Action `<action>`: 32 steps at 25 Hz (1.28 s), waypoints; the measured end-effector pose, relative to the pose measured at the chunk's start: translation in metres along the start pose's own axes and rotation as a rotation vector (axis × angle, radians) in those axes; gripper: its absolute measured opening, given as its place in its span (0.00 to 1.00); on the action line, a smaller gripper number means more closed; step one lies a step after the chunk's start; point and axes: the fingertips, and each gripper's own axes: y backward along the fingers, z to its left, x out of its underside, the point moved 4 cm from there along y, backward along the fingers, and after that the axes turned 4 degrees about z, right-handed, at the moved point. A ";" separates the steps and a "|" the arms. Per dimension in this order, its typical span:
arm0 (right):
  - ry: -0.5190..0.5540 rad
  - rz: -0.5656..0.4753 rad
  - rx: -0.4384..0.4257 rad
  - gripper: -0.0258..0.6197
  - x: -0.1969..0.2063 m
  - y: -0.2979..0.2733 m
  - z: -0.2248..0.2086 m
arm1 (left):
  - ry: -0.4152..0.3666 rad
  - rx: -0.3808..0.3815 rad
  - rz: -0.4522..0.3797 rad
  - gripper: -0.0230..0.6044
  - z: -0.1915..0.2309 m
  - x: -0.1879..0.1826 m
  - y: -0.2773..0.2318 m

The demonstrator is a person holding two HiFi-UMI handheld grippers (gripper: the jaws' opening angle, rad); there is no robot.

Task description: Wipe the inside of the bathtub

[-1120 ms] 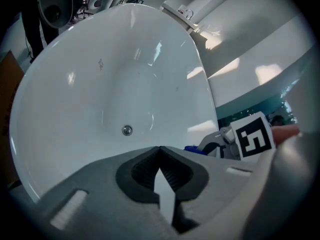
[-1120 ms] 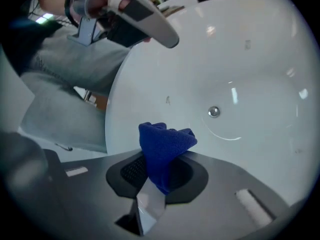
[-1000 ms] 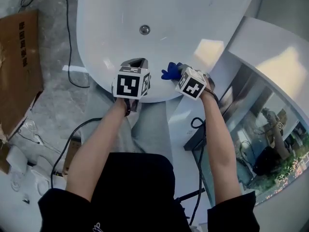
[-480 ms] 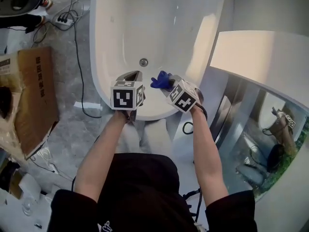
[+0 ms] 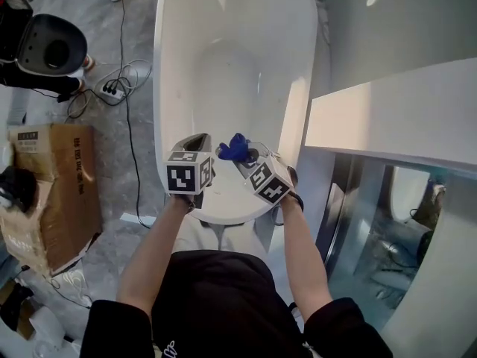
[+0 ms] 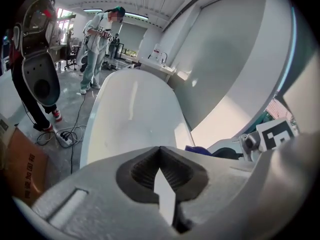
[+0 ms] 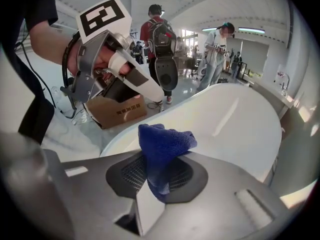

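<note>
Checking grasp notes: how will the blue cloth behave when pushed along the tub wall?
Probably floppy: the blue cloth bunches above the shut right hand-held gripper. Likely light, since a pinched corner holds it. Its plush pile should drag, not slide, on the bathtub.

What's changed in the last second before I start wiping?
The view pulled back, so the whole white oval bathtub shows; right gripper and left gripper reach slightly further over its near end. Unchanged: right clamps the blue terry cloth, left shut and empty.
</note>
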 end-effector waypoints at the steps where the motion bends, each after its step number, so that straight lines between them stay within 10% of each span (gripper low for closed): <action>1: 0.005 -0.034 0.020 0.16 -0.011 0.007 -0.004 | -0.002 0.011 -0.016 0.04 -0.003 -0.010 0.005; 32: -0.271 -0.799 0.475 0.16 -0.235 0.269 -0.111 | -0.403 -0.059 -0.688 0.04 -0.119 -0.258 0.180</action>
